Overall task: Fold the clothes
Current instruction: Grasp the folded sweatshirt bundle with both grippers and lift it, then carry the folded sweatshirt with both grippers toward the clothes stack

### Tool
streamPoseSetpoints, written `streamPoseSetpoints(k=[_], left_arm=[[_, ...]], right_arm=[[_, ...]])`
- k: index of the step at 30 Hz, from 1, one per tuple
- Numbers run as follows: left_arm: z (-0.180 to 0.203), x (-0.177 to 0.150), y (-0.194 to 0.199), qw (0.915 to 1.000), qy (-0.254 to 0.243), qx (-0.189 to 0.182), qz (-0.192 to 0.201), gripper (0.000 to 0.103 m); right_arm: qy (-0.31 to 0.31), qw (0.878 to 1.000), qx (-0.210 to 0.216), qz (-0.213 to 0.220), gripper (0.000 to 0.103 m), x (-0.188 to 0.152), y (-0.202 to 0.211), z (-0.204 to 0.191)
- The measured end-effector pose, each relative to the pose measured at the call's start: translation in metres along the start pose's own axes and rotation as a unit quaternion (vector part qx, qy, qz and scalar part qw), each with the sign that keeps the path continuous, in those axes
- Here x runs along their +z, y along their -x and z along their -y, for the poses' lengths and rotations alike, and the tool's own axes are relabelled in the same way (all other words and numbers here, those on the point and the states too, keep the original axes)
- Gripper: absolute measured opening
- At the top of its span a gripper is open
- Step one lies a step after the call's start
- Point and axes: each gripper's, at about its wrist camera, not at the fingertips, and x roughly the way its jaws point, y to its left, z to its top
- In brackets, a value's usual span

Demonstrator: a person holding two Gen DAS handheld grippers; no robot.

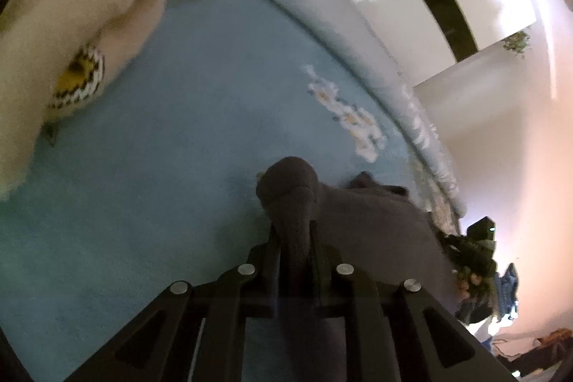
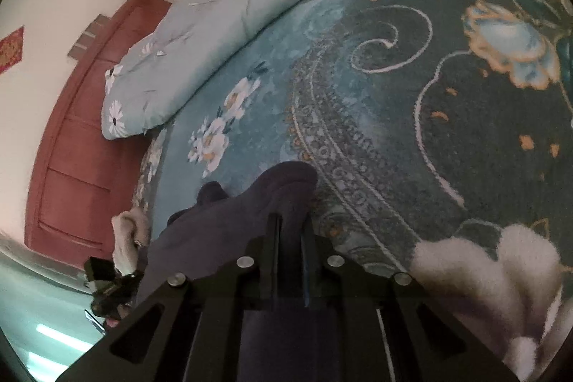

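Grey garment (image 1: 376, 221): soft, fleecy knit, held up off the bed (image 1: 179, 185) near its side edge, with both grippers clenched on it; my left gripper (image 1: 295, 228) has a thick bunched roll of the cloth pinched between its fingers, the roll bulging past the tips; my right gripper (image 2: 290, 221) is closed on a neighbouring fold of the same cloth, seen there as dark purple-grey (image 2: 222, 221).

Handling, by judgement: light, limp, no stiffness of its own; it will sag between the two holds and drape wherever it is unsupported; the napped surface should grip well, so slipping is a small risk, and nothing about it is fragile. The bunched hold on the left takes in several layers; a hold at a single edge or corner would give a cleaner crease. Hems, shoulder seams or corners are the places to take it; which part I hold now cannot be told, as the cloth is gathered.

Also on the bed: a white fluffy garment (image 1: 71, 6) toward the far side in the left view; a floral quilt (image 2: 215, 24) along the far edge; white fluffy cloth (image 2: 501, 281) close by the right gripper.

How far the folding stands, these views do not settle.
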Motion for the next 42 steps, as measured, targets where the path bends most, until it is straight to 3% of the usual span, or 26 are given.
streamPoseSetpoints(k=[1,2,4,5,6,9,13,17,21,23,28,31,33,35,39,42], left_arm=[[0.001,-0.003,0.006,1.0,0.0,-0.006,0.003,0.026],[0.003,-0.005,0.013,0.9999,0.001,-0.012,0.007,0.033],[0.005,-0.011,0.025,0.9996,0.002,-0.025,0.013,0.054],[0.007,-0.013,0.031,0.9994,0.002,-0.031,0.017,0.07],[0.008,-0.016,0.038,0.9991,0.003,-0.037,0.02,0.079],[0.007,-0.032,0.048,0.9983,0.003,-0.057,0.011,0.085],[0.008,-0.049,0.036,0.9987,-0.015,-0.034,-0.035,0.086],[0.01,-0.058,0.002,0.9959,-0.005,-0.038,-0.082,0.087],[0.023,-0.059,-0.019,0.9938,-0.026,-0.033,-0.103,0.087],[0.029,-0.058,-0.026,0.9924,-0.032,-0.034,-0.114,0.087],[0.03,-0.053,-0.033,0.9902,-0.03,-0.031,-0.133,0.086],[0.028,-0.054,-0.032,0.9915,-0.024,-0.035,-0.123,0.077],[0.031,-0.056,-0.032,0.9916,-0.024,-0.04,-0.121,0.063],[0.038,-0.055,-0.035,0.9921,-0.025,-0.037,-0.117,0.054],[0.054,-0.058,-0.023,0.9936,-0.042,-0.017,-0.103,0.032],[0.075,-0.063,-0.009,0.9943,-0.066,-0.012,-0.083,0.026]], right_arm=[[0.002,1.0,0.004,0.001,0.019,-0.004,0.004,0.001],[0.003,1.0,0.009,0.003,0.041,-0.008,0.008,0.002],[0.006,1.0,0.017,0.006,0.07,-0.015,0.017,0.003],[0.008,1.0,0.022,0.007,0.074,-0.019,0.021,0.004],[0.01,1.0,0.026,0.009,0.075,-0.023,0.025,0.005],[0.015,0.999,0.039,0.013,0.078,-0.034,0.038,0.007],[0.011,0.999,0.046,-0.013,0.078,-0.056,0.043,0.019],[0.01,0.997,0.068,-0.023,0.079,-0.059,0.039,0.016],[0.03,0.996,0.068,-0.049,0.081,-0.056,0.019,0.0],[0.042,0.995,0.065,-0.06,0.088,-0.054,0.009,-0.008],[0.069,0.993,0.049,-0.081,0.089,-0.051,-0.009,-0.026],[0.063,0.993,0.058,-0.076,0.086,-0.052,-0.009,-0.023],[0.059,0.995,0.048,-0.07,0.078,-0.054,-0.008,-0.02],[0.053,0.995,0.045,-0.069,0.061,-0.055,-0.008,-0.02],[0.043,0.996,0.047,-0.064,0.049,-0.059,-0.004,-0.024],[0.05,0.996,0.054,-0.051,0.045,-0.061,0.007,-0.037]])
